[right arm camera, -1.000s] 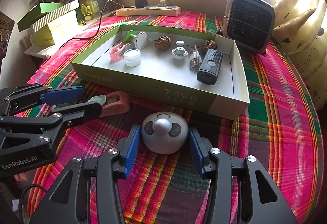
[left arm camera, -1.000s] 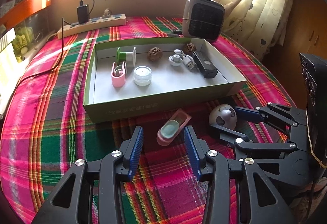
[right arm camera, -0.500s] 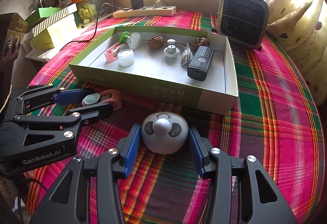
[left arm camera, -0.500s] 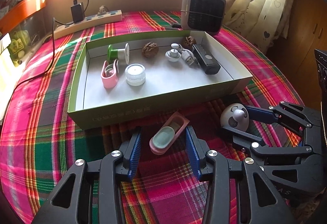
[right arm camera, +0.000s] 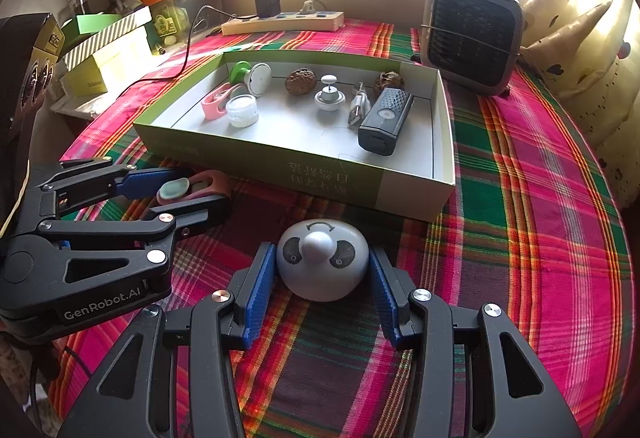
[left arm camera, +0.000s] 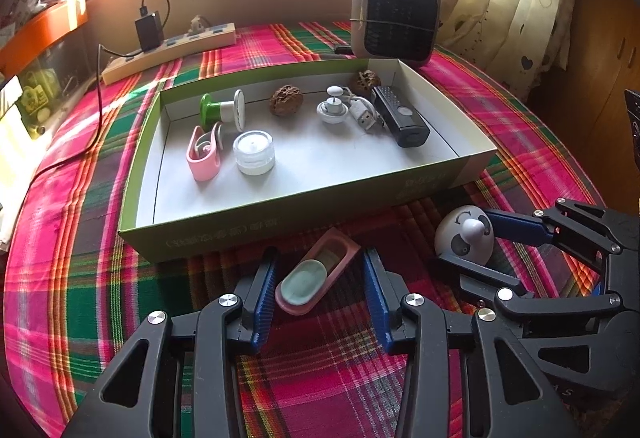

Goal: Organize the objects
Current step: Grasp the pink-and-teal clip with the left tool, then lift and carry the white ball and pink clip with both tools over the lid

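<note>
A big surface with a pink and green checked cloth (left arm camera: 72, 258) holds a wide green cardboard box (left arm camera: 224, 234). In front of it, the right hand-held gripper (right arm camera: 322, 280) pinches a round white knob toy (right arm camera: 322, 264). The left hand-held gripper (left arm camera: 320, 292) is closing around a small pink oval case (left arm camera: 314, 278), not yet squeezing it.

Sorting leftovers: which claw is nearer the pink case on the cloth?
Left. The left claw straddles the pink case, closing on it; the right claw sits apart, around the white dome.
</note>
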Demonstrator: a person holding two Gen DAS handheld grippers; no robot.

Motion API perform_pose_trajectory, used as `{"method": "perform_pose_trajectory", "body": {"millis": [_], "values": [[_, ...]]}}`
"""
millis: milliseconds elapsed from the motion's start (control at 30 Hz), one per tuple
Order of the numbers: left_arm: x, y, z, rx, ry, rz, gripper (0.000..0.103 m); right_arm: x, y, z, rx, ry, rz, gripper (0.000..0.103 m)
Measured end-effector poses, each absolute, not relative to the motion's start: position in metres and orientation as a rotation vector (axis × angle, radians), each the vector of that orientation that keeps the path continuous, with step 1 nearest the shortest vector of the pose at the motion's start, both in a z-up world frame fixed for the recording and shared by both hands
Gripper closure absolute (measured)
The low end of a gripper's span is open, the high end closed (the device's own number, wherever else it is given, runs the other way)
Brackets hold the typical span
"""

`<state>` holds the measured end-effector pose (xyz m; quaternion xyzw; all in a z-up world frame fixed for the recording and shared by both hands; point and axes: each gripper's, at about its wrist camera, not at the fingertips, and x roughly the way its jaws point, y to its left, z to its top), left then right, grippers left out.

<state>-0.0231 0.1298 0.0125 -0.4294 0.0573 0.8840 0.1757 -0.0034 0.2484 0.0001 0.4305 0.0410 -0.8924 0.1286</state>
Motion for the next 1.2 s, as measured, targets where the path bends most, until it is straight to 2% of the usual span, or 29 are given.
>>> {"method": "perform_pose_trajectory", "body": {"millis": [133, 300, 433, 1200], "values": [[-0.0240, 0.1282, 0.0123, -1.221, 0.164, 2.523, 0.075, -0.0032, 0.2486, 0.0001, 1.252, 0.121, -2.595, 0.056], [-0.0241, 0.1264, 0.0122, -1.222, 0.163, 2.526, 0.079, -0.0027, 0.2483, 0.0002, 1.253, 0.129, -2.597, 0.056], [-0.0238, 0.1243, 0.0124, -1.222, 0.164, 2.532, 0.087, -0.0024, 0.2473, 0.0003, 1.254, 0.132, -2.598, 0.056], [-0.0235, 0.1235, 0.0118, -1.219, 0.156, 2.531, 0.087, -0.0024, 0.2477, 0.0004, 1.253, 0.123, -2.605, 0.056]]}}
